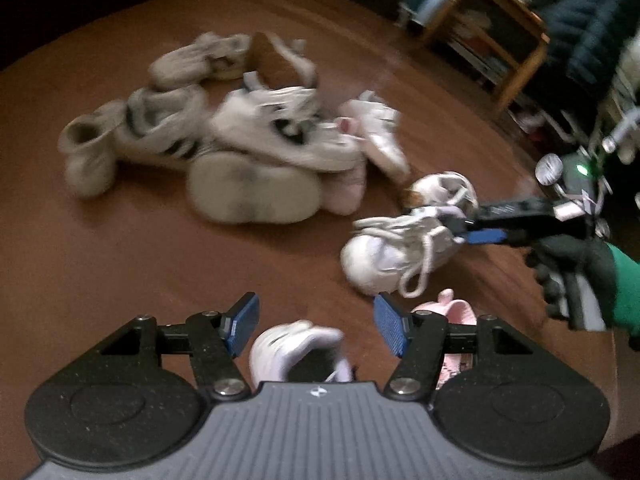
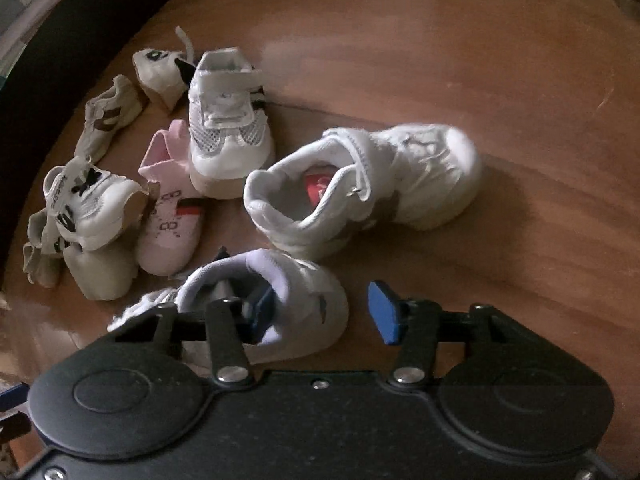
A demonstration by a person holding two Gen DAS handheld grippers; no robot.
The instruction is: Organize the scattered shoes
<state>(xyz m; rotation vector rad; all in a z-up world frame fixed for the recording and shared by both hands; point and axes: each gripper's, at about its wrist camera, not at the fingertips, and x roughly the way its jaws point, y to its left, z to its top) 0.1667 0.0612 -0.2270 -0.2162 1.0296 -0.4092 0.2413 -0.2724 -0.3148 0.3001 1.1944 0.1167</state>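
Note:
Small shoes lie scattered on a brown wooden floor [image 1: 160, 256]. My left gripper [image 1: 317, 326] is open, and a small white and pink shoe [image 1: 296, 346] lies below, between its fingers, with neither pad on it. A pink shoe [image 1: 458, 312] lies just to its right. My right gripper [image 2: 322, 312] is open at a white laced sneaker [image 2: 308, 300]: the left pad [image 2: 260, 312] sits inside the shoe's opening, while the right pad [image 2: 382, 314] stands clear of its side. In the left wrist view the right gripper [image 1: 468, 232] meets that sneaker [image 1: 392, 252] at its collar.
A pile of several white and beige shoes [image 1: 248, 136] lies further off. A white strap high-top [image 2: 360, 188], a mesh shoe [image 2: 228, 132] and a pink sock shoe [image 2: 168, 216] lie by the sneaker. A wooden shelf [image 1: 516, 52] and dark jacket [image 1: 592, 20] stand at the back right.

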